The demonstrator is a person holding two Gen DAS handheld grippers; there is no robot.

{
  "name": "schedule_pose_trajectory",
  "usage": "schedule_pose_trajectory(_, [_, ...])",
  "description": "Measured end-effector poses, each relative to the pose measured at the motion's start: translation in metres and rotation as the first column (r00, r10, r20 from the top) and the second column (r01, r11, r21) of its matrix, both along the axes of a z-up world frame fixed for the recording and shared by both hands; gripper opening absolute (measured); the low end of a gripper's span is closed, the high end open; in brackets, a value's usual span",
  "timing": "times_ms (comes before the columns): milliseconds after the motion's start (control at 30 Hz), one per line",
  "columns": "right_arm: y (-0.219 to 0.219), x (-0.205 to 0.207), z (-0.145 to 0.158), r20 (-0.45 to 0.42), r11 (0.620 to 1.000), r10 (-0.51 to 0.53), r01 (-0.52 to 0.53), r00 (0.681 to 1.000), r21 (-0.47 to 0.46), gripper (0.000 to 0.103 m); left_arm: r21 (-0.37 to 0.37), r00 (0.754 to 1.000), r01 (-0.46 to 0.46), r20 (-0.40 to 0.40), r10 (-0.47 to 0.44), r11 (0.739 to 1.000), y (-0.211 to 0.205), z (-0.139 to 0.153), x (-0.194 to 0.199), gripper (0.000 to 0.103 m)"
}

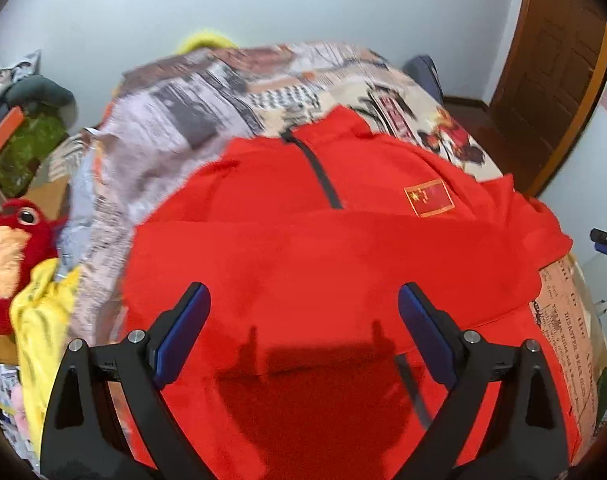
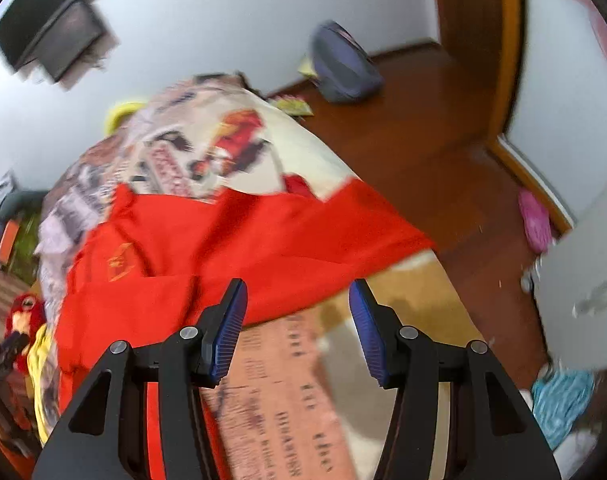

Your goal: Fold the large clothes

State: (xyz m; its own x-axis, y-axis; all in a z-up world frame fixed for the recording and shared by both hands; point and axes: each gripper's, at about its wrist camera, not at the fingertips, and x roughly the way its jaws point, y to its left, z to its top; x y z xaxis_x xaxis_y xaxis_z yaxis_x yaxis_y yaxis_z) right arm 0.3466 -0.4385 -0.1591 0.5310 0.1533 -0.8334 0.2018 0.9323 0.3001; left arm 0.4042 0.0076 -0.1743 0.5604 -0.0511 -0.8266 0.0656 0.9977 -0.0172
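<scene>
L fingers point(image 1: 207, 308) spread wide, holding nothing, hovering over the red jacket point(image 1: 303, 248). R gripper point(image 2: 298, 300) also spread, empty, above jacket's right edge. Jacket lies on the bed point(image 1: 207, 92), lower part already folded up across the chest. Looks light, soft, floppy, prob a bit slick; best pinched at the side edge or a fold corner.

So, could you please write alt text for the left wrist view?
An open left hand-held gripper hovers over a red jacket spread on a bed with a newspaper-print cover. A red plush toy sits at left.
</scene>
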Motion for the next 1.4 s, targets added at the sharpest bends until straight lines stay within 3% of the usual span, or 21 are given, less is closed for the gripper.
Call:
schedule_pose_trajectory(233, [-0.039, 0.02, -0.056, -0.105, 0.99, -0.099, 0.108, 0.99, 0.09, 0.049, -0.018, 0.995, 0.034, -0.093, -0.036, 0.999, -0.027, -0.046, 0.019, 0.095])
schedule_pose_trajectory(400, [-0.056, 0.027, -0.063, -0.073, 0.972, -0.16, 0.17, 0.984, 0.16, 0.049, -0.035, 0.991, 0.03, -0.128, -0.034, 0.999, -0.032, -0.069, 0.028, 0.095])
schedule_pose_trajectory(500, [-0.058, 0.036, -0.065, -0.058, 0.971, -0.182, 0.189, 0.982, 0.146, 0.048, -0.058, 0.988, 0.008, -0.157, -0.017, 0.998, -0.029, -0.08, 0.033, 0.095])
schedule_pose_trajectory(600, [-0.056, 0.044, -0.064, -0.047, 0.972, -0.204, 0.208, 0.978, 0.107, 0.026, -0.098, 0.985, -0.013, -0.17, -0.004, 0.995, -0.024, -0.086, 0.034, 0.095])
schedule_pose_trajectory(667, [-0.06, 0.045, -0.064, -0.047, 0.965, -0.215, 0.22, 0.975, 0.14, 0.009, -0.105, 0.986, -0.019, -0.167, 0.001, 0.994, -0.023, -0.085, 0.033, 0.095])
schedule_pose_trajectory(800, [-0.059, 0.044, -0.053, -0.007, 0.959, -0.22, 0.217, 0.976, 0.184, 0.005, -0.084, 0.988, -0.019, -0.151, 0.006, 0.996, -0.022, -0.077, 0.027, 0.095])
schedule_pose_trajectory(1000, [-0.021, 0.03, 0.014, 0.154, 0.992, -0.089, 0.073, 0.984, 0.107, 0.005, -0.045, 0.995, -0.003, -0.097, -0.002, 0.999, -0.015, -0.056, 0.017, 0.095])
schedule_pose_trajectory(1167, [0.031, 0.017, 0.076, 0.293, 0.995, 0.072, -0.087, 0.954, 0.039, 0.004, -0.057, 0.999, -0.008, -0.048, 0.006, 0.998, -0.004, -0.036, 0.004, 0.095])
schedule_pose_trajectory(1267, [0.073, 0.01, 0.098, 0.342, 0.982, 0.178, -0.188, 0.923, -0.003, 0.004, -0.056, 1.0, -0.008, -0.024, 0.007, 0.998, 0.002, -0.026, -0.004, 0.095])
schedule_pose_trajectory(1400, [0.131, 0.006, 0.092, 0.312, 0.943, 0.327, -0.33, 0.892, -0.044, 0.004, -0.055, 1.0, 0.0, -0.006, -0.001, 0.998, 0.009, -0.018, -0.016, 0.095])
